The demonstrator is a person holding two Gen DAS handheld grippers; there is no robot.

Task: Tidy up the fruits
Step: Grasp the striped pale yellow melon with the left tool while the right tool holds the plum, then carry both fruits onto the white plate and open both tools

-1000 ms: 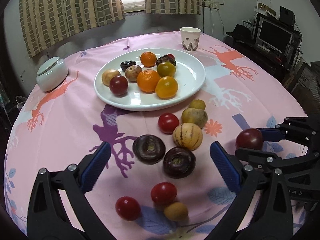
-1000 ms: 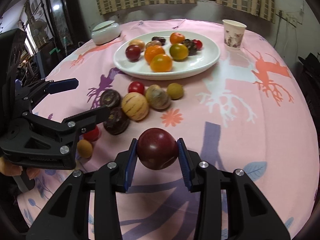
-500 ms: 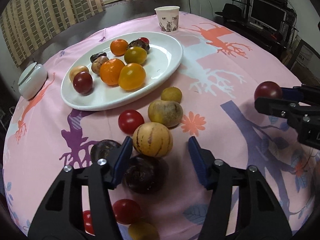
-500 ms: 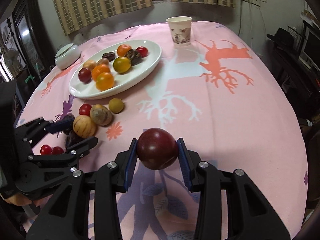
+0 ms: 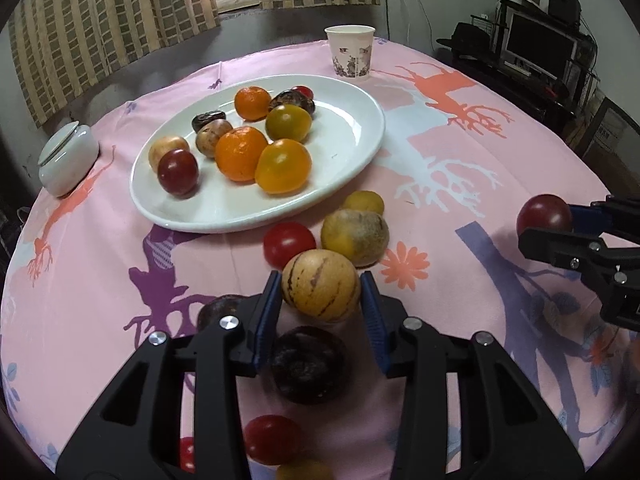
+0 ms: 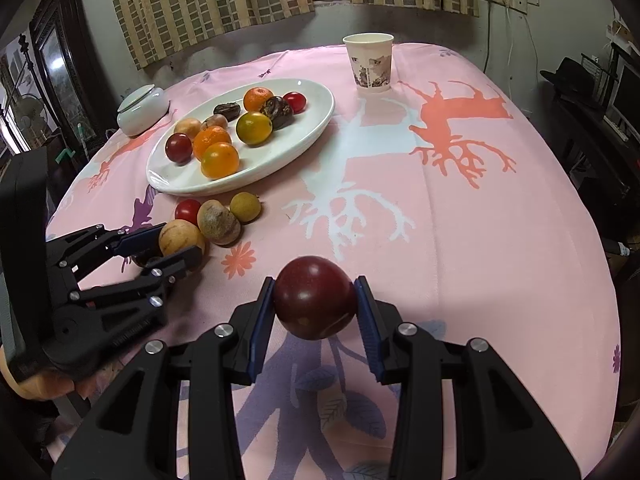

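My left gripper [image 5: 320,278] has its jaws closing, and its blue pads touch both sides of a striped yellow fruit [image 5: 320,286] on the pink cloth. From the right wrist view the left gripper [image 6: 178,242] shows the same fruit [image 6: 181,237] between its fingers. My right gripper [image 6: 315,282] is shut on a dark red plum [image 6: 314,302], held above the cloth to the right. The white plate [image 5: 352,132] behind carries oranges, a plum and several other fruits. Loose on the cloth are a red tomato [image 5: 289,242], a yellow-brown fruit [image 5: 354,236] and a dark purple fruit [image 5: 308,364].
A paper cup [image 5: 350,56] stands behind the plate and a white lidded jar [image 5: 68,158] sits at the far left. More small tomatoes [image 5: 272,438] lie under my left gripper. The round table drops off on the right toward dark furniture with a screen [image 5: 540,46].
The left jaws went from wide open to narrow around the striped fruit as the gripper moved forward over the dark fruits. The right gripper swung right, still gripping the plum.
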